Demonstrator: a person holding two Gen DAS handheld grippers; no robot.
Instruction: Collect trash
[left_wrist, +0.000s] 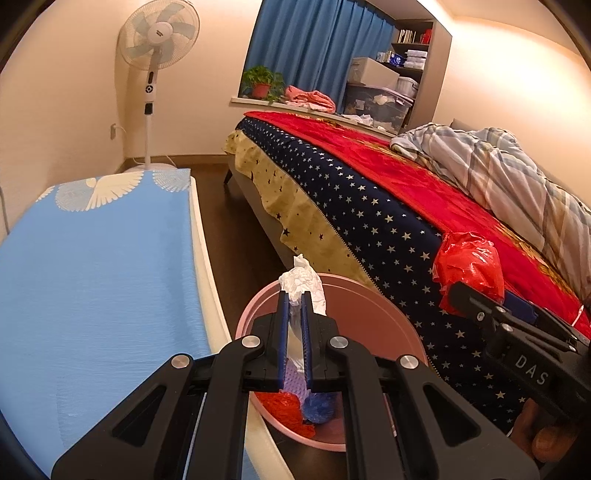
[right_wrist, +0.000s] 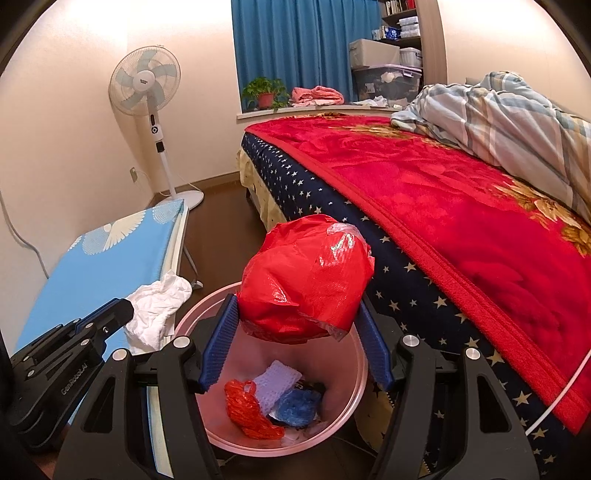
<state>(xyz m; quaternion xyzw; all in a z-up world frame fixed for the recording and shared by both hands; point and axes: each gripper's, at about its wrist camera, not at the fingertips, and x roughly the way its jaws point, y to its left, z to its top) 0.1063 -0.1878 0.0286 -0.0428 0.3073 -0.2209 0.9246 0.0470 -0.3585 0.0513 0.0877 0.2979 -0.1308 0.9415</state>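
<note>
The left gripper (left_wrist: 294, 295) pinches white tissue (left_wrist: 303, 282) and the right gripper (right_wrist: 301, 325) clamps a red bag (right_wrist: 306, 280), both above the pink bin (right_wrist: 354, 384), which stands between the table (left_wrist: 92, 277) on the left and the bed (right_wrist: 461, 221) on the right.

In my left wrist view, white letters "DAS" stand on the black body of my right gripper (left_wrist: 480, 295) at the lower right of the frame. In my right wrist view, "GenRobot.AI" runs along my left gripper (right_wrist: 127, 310) at the lower left. The fan (right_wrist: 144, 81) hub badge is unreadable.
</note>
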